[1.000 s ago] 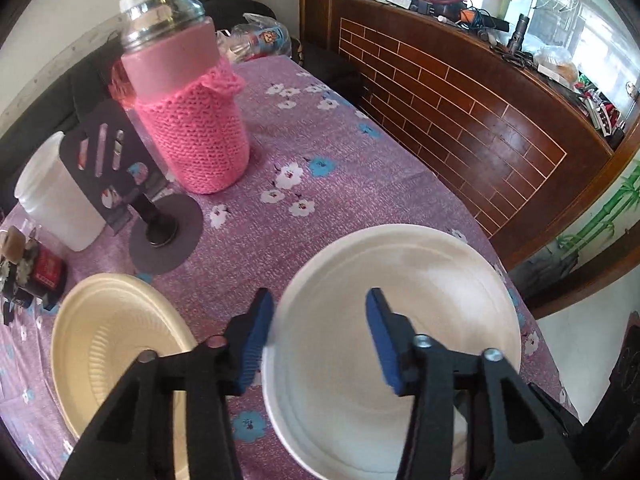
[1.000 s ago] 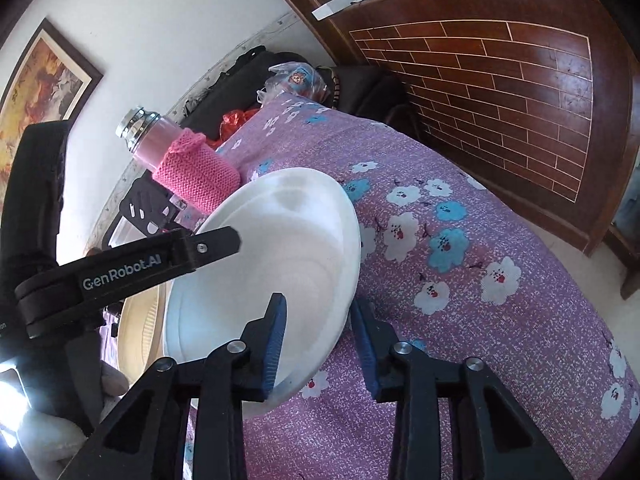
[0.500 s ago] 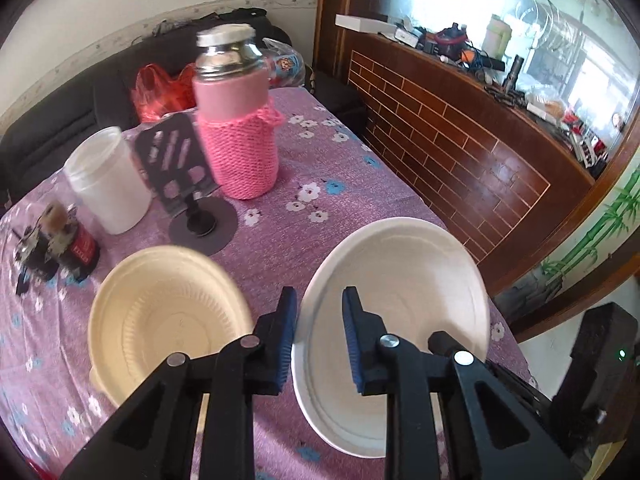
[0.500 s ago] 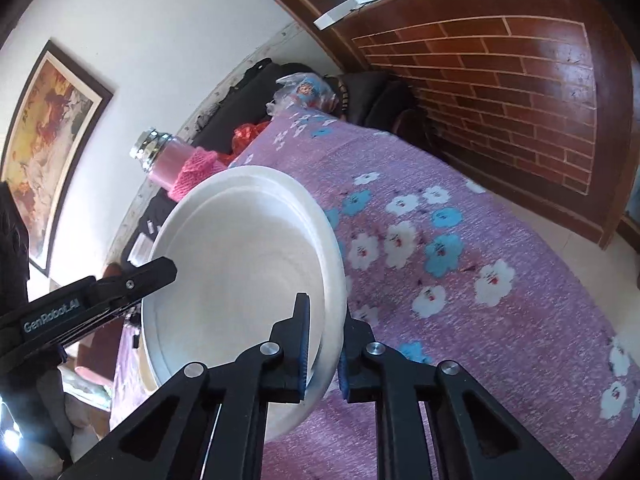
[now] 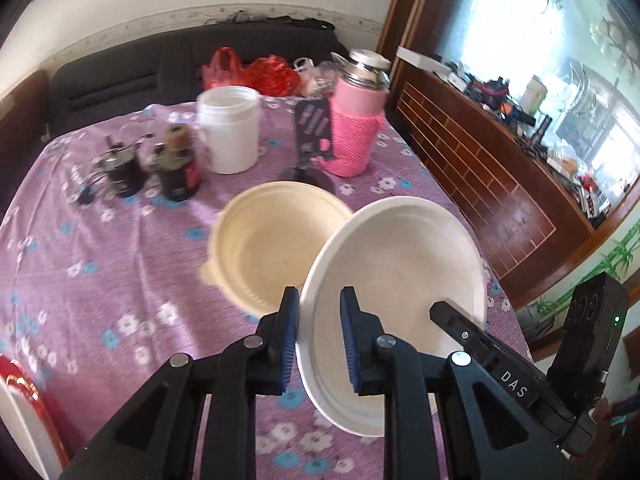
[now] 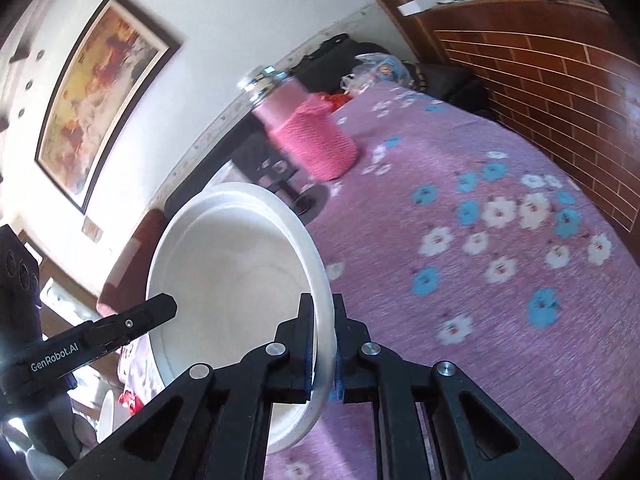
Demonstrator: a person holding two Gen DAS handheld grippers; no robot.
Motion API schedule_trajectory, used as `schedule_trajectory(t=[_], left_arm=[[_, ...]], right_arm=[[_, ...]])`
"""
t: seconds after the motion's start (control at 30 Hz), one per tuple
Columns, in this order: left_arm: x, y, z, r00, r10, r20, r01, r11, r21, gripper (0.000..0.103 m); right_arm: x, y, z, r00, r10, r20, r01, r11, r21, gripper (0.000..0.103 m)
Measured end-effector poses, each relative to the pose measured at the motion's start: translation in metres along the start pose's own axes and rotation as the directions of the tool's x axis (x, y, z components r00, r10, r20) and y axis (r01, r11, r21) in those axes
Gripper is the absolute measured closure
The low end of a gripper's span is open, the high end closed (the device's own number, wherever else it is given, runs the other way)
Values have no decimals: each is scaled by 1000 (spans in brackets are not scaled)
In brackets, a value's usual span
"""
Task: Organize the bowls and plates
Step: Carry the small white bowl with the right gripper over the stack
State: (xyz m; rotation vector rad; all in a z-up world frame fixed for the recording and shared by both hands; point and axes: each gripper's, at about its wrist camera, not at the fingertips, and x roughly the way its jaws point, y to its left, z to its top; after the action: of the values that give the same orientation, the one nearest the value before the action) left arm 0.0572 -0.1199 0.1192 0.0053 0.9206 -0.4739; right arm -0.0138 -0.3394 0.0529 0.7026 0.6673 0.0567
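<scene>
A white bowl point(image 5: 400, 264) hangs tilted above the purple flowered tablecloth point(image 5: 100, 272), held by both grippers. My left gripper point(image 5: 319, 332) is shut on its near rim, one blue pad point(image 5: 290, 332) outside and the other inside. My right gripper point(image 6: 322, 344) is shut tight on the opposite rim of the white bowl point(image 6: 236, 272); one finger of it point(image 5: 480, 340) shows in the left wrist view. A cream bowl point(image 5: 272, 248) rests on the cloth just left of the white bowl, and the white bowl's rim overlaps its right edge in the picture.
At the back of the table stand a flask in a pink knitted sleeve point(image 5: 358, 132), a black phone stand point(image 5: 312, 132), a white jar point(image 5: 230, 136) and small dark bottles point(image 5: 176, 168). A brick-patterned wooden counter point(image 5: 500, 184) runs along the right. A red-and-white item point(image 5: 24, 412) lies at the lower left.
Both grippers closed onto the white bowl's rim and lifted it off the cloth, tilting it. The left view pulled back and up, so the cream bowl now lies ahead beside the white one.
</scene>
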Motion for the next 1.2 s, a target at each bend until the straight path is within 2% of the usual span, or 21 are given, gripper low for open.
schedule_trajectory(t=[0.17,0.43,0.63,0.8,0.93,1.03,1.2], left_arm=[[-43,44,-15,999,20,48,-16,996,-90,83],[-110,112,-48,988,81,128,-50,972,-228,83],[-169,160,-78,964,165,207,-93,942,-322,83],[-206,203,-106,941,236,243,-121,905,-408,83],[-218,230,-125,925,296,239,-158,871,-466,83],[-217,253,-138,929,300,218,-152,845,-513,83],[-209,279,-153,937,297,181,-153,820,-552,83]], right_arm=[[8,48,-15,997,57,-51,-60,997,-50,94],[21,126,-48,984,122,-131,-141,979,-150,94],[27,196,-80,961,179,-209,-227,946,-230,94],[40,252,-111,938,205,-280,-286,912,-292,93],[55,287,-136,922,201,-330,-311,894,-324,93],[66,306,-155,917,178,-358,-309,884,-352,93],[84,323,-177,915,124,-385,-285,873,-396,93]])
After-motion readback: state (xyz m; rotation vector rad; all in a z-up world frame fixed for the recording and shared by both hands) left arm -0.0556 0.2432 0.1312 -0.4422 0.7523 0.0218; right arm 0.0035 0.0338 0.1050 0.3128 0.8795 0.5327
